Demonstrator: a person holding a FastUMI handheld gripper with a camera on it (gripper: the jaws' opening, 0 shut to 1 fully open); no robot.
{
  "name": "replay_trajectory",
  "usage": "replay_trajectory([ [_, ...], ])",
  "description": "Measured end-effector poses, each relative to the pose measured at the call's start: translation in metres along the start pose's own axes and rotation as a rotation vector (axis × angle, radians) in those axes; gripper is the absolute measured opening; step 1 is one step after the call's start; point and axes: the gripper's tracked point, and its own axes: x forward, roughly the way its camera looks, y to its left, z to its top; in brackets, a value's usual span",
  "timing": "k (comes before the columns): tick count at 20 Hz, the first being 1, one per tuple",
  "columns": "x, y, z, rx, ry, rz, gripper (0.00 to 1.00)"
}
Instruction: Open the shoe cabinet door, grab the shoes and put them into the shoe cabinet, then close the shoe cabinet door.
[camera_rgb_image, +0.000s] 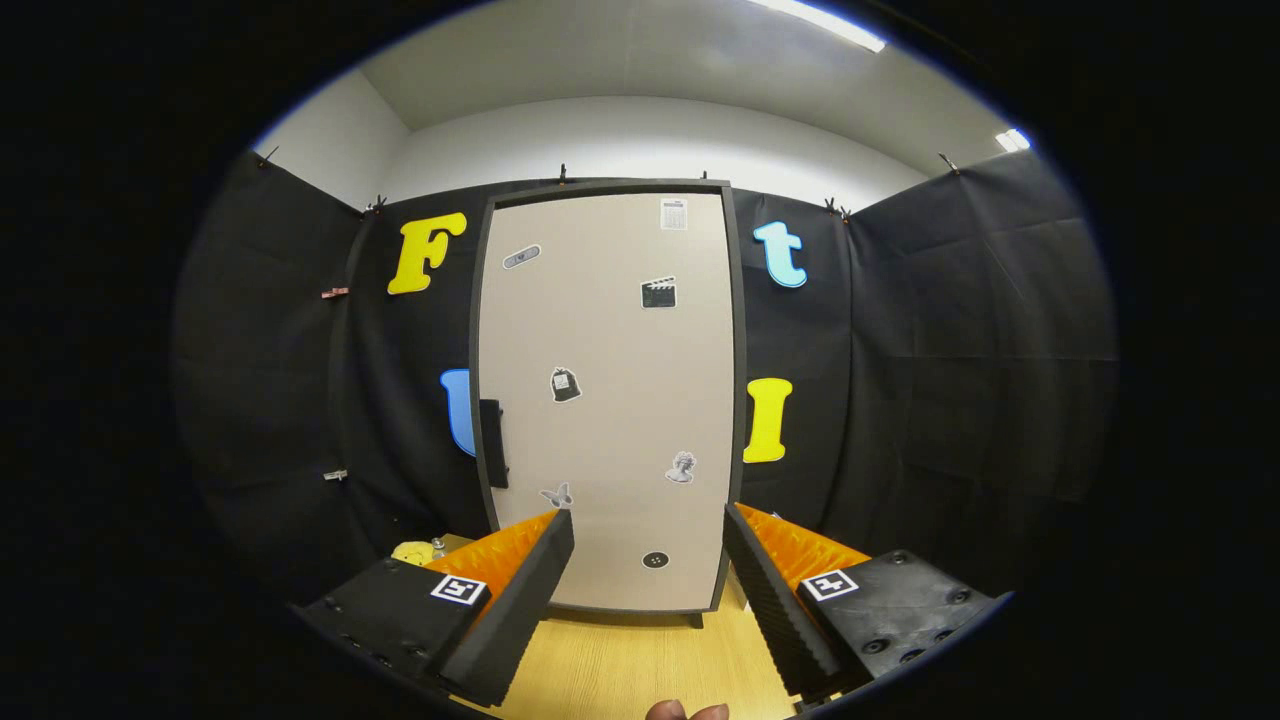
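A tall shoe cabinet (610, 400) stands upright straight ahead, its beige door shut inside a dark frame and dotted with small stickers. A dark handle (492, 442) sits on the door's left edge, about mid-height. My gripper (648, 525) is open, its two fingers spread wide in front of the cabinet's lower part and some way short of it, with nothing between them. A small yellow thing (412, 551) lies on the floor left of the cabinet, beyond the left finger; I cannot tell what it is.
The cabinet rests on short feet on a light wooden floor (640, 660). Black cloth walls (950, 380) close the booth on both sides and behind. Fingertips of a person's hand (686, 711) show just below the gripper.
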Motion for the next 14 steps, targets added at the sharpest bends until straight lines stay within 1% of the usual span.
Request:
replay_trajectory([
  [12,0.0,-0.017,0.007,0.014,-0.01,0.049,0.98],
  [14,-0.001,-0.034,0.011,0.007,-0.021,0.048,0.98],
])
